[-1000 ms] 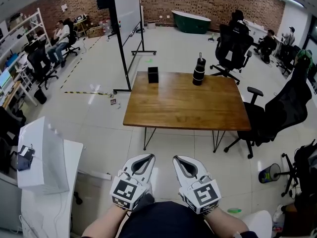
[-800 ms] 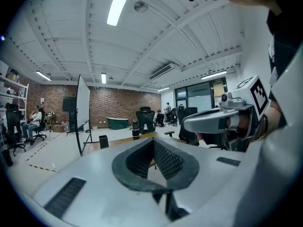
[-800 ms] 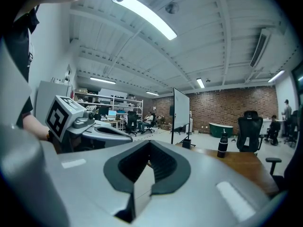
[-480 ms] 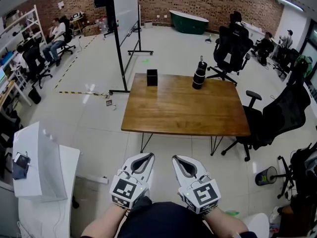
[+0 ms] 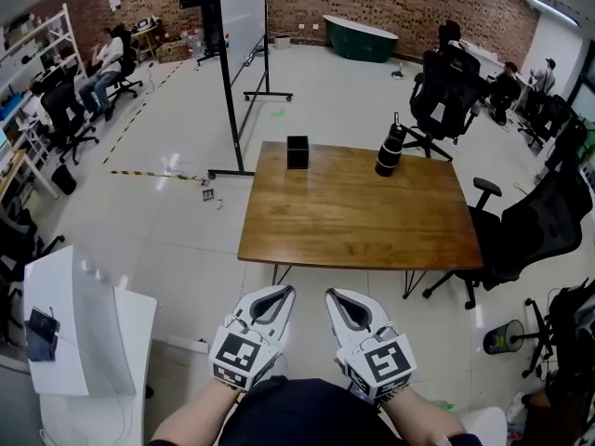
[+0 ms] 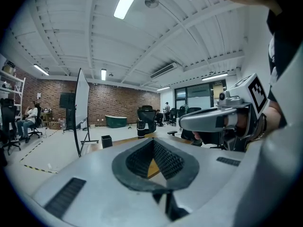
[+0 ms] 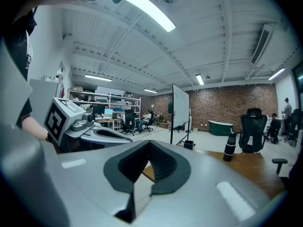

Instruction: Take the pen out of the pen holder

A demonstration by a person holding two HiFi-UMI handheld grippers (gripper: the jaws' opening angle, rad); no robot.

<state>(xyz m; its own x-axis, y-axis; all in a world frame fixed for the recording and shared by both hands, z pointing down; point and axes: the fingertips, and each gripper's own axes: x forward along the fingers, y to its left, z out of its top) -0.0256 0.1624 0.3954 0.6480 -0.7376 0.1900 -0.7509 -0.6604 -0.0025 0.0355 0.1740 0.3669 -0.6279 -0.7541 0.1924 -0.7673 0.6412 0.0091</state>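
Note:
A wooden table stands ahead on the tiled floor. A black square pen holder sits at its far left corner, also visible as the pen holder and the pen holder. I cannot make out a pen in it from here. A black bottle stands at the far right. My left gripper and right gripper are held side by side low in the head view, well short of the table. Both are shut with nothing between the jaws, as the left gripper and right gripper show.
A whiteboard on a wheeled stand is left of the table's far end. Black office chairs stand at its right and behind it. A white cabinet is close on my left. Seated people are far left.
The table has drawn a little nearer and slid slightly right in the head view. Both grippers keep their side-by-side pose and stay shut.

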